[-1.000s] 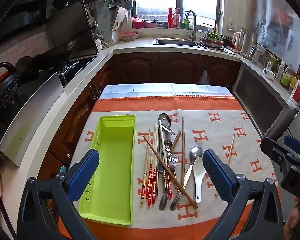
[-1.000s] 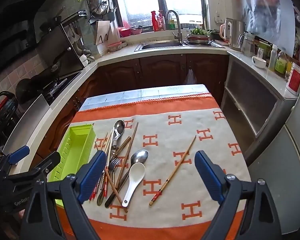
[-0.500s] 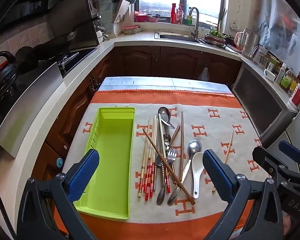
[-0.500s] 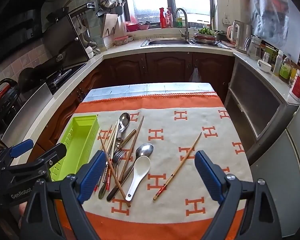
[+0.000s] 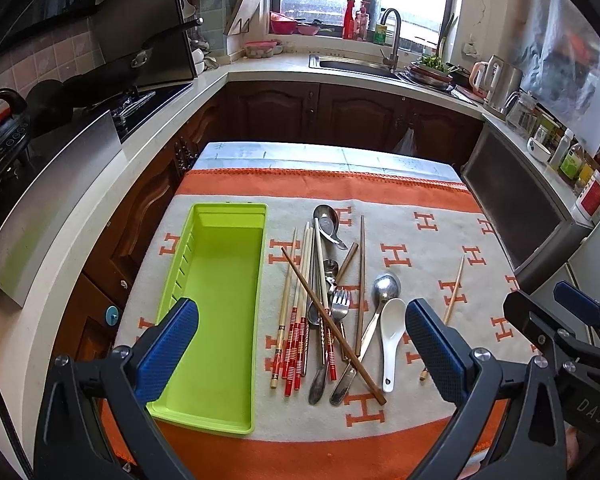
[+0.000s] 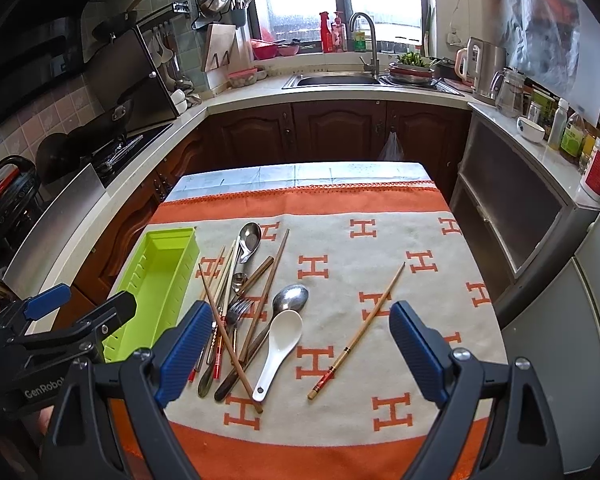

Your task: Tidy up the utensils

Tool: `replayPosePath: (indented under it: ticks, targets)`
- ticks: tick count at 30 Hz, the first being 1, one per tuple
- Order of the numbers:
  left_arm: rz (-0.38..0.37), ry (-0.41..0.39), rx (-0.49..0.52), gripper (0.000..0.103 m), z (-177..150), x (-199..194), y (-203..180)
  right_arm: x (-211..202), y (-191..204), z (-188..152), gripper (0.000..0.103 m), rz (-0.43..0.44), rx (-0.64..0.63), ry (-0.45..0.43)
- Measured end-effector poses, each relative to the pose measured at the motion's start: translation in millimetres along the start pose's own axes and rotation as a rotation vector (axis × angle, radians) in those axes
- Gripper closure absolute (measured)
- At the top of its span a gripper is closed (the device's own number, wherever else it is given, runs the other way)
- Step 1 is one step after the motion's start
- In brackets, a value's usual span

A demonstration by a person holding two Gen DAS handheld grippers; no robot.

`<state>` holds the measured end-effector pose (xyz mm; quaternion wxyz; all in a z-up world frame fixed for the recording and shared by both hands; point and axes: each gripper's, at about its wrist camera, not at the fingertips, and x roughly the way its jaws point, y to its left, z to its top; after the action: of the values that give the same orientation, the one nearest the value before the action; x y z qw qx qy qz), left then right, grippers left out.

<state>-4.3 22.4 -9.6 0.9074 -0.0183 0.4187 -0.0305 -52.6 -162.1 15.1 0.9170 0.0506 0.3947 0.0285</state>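
Utensils (image 5: 332,312) lie in a loose pile on the orange-and-beige cloth (image 5: 420,200), just right of the green tray (image 5: 220,216). Left gripper (image 5: 302,344): jaws wide apart, holding nothing, above the near end of tray and pile. Right gripper (image 6: 300,348): jaws wide apart, holding nothing, above the pile's near end. Tray holds nothing. Pile: crossed wooden and red-banded chopsticks, metal spoons, fork (image 6: 236,310), white ceramic spoon (image 6: 280,348). One single chopstick (image 6: 360,326) lies apart to the right.
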Motion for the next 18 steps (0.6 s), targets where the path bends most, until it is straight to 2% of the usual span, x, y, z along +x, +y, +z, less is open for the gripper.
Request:
replayPosePath:
  ticks: [18]
  targets:
    - [0.022, 0.028, -0.006, 0.001, -2.0, 4.9, -0.2, 3.2, 1.9, -5.3, 0.013, 0.002, 0.002, 0.000]
